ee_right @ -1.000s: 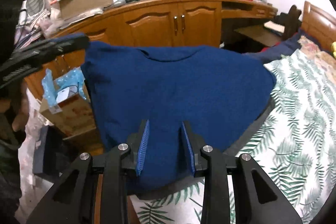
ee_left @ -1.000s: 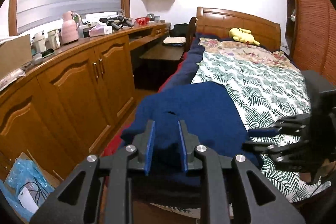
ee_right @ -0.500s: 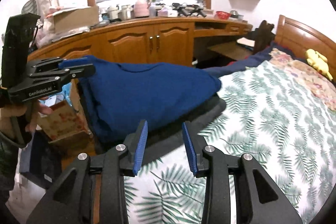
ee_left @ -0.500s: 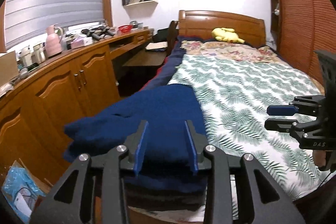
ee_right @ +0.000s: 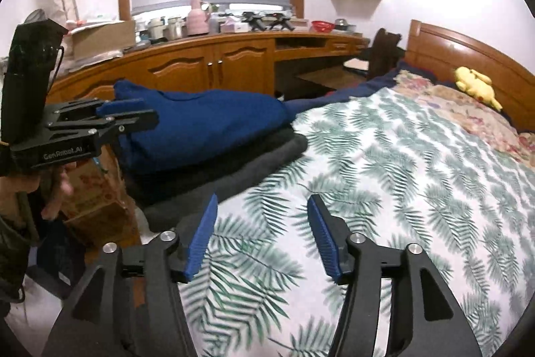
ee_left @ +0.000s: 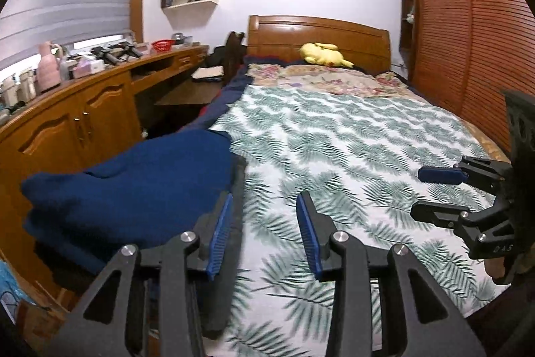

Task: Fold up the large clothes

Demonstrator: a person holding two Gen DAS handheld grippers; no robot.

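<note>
On the bed's leaf-print cover (ee_left: 351,139), the folded blue garment (ee_left: 133,183) lies; both tools opening, empty.

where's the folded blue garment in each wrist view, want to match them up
Left wrist: the folded blue garment lies lower left, at the bed's edge, left of the tongs.
Right wrist: the same garment sits left of centre, on top of a dark grey garment.
Shared landmark: the yellow plush toy by the headboard.
</note>
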